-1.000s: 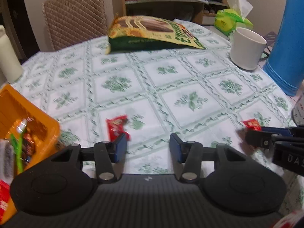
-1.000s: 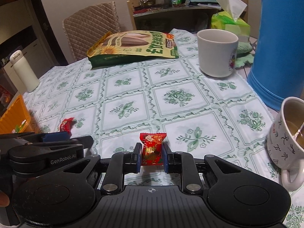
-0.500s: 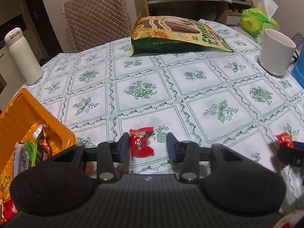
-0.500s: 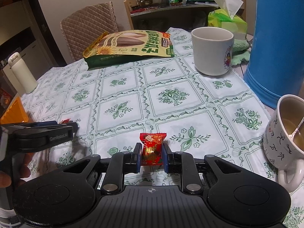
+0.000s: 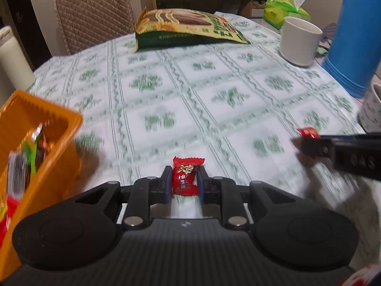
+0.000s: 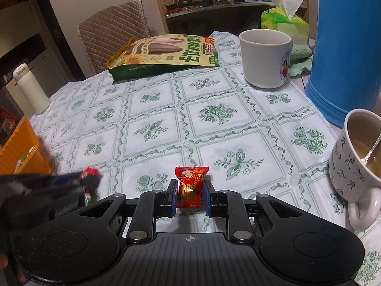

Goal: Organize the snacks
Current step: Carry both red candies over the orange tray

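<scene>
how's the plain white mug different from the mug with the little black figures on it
The plain white mug stands far across the table by the seed bag; the figure-printed mug sits near, at the right edge. The white mug shows a cartoon on its side and no contents; the printed mug holds a pale brown drink and a spoon. Both stand upright.

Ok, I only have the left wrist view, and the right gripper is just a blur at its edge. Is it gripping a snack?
Observer: Yes. The right gripper is shut on a red, gold-printed wrapped candy.
Operator: Anything close on its right side?
Observer: A white ceramic mug with black figures stands there, with a brownish drink and a metal spoon in it.
</scene>
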Demonstrator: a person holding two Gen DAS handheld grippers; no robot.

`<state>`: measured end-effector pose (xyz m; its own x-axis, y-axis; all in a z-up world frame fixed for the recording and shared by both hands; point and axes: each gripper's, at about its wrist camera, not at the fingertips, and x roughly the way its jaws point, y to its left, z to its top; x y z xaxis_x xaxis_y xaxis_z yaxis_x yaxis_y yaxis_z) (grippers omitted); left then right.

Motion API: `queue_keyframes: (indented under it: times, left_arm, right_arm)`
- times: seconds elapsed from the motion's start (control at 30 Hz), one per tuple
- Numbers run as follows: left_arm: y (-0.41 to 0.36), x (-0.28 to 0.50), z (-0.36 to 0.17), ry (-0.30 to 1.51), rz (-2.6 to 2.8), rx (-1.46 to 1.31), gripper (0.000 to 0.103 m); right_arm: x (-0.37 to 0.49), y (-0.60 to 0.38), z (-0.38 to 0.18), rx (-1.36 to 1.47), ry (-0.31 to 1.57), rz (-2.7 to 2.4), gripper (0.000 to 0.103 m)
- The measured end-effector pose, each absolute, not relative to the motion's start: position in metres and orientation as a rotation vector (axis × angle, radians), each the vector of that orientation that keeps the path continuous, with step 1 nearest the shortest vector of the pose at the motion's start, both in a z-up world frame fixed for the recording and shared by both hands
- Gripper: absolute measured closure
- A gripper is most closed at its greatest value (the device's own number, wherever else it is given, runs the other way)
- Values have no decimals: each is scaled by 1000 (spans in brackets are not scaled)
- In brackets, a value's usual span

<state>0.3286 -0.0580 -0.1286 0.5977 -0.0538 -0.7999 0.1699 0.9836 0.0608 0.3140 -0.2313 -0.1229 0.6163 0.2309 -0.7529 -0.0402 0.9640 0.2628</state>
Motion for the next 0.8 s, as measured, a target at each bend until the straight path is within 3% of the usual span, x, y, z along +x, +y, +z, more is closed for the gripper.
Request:
queue_keyframes:
  times: [0.33,0.8]
  left_arm:
    - [-47,325,-127,952,-153,97,82]
    - [-33,311,-113,945,-131,52,87]
  right_arm:
    - [298,-228,-120,227,909,178,81]
    - [275,-220,-97,212,858,214,81]
